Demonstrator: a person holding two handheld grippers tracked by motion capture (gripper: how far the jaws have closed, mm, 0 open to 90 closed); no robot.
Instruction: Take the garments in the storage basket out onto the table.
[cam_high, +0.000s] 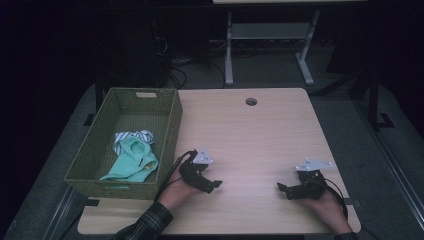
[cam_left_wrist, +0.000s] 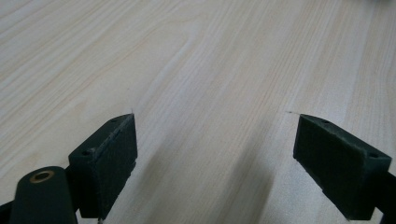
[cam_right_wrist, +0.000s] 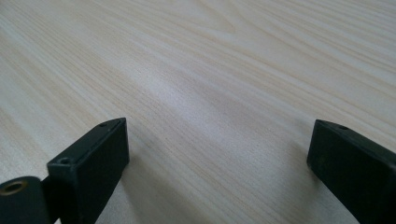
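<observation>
Clothes (cam_high: 132, 157) in basket (cam_high: 170, 125) — beside left hand-held gripper (cam_high: 214, 185)

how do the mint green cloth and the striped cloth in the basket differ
The mint green cloth is plain, bigger and nearer the person; the striped cloth is white with dark stripes, smaller, and partly tucked under the green cloth's far edge. Both lie crumpled in the woven basket, touching each other.

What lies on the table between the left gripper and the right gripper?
Nothing: in the high view, the stretch of wooden table between the left gripper and the right gripper is bare.
</observation>
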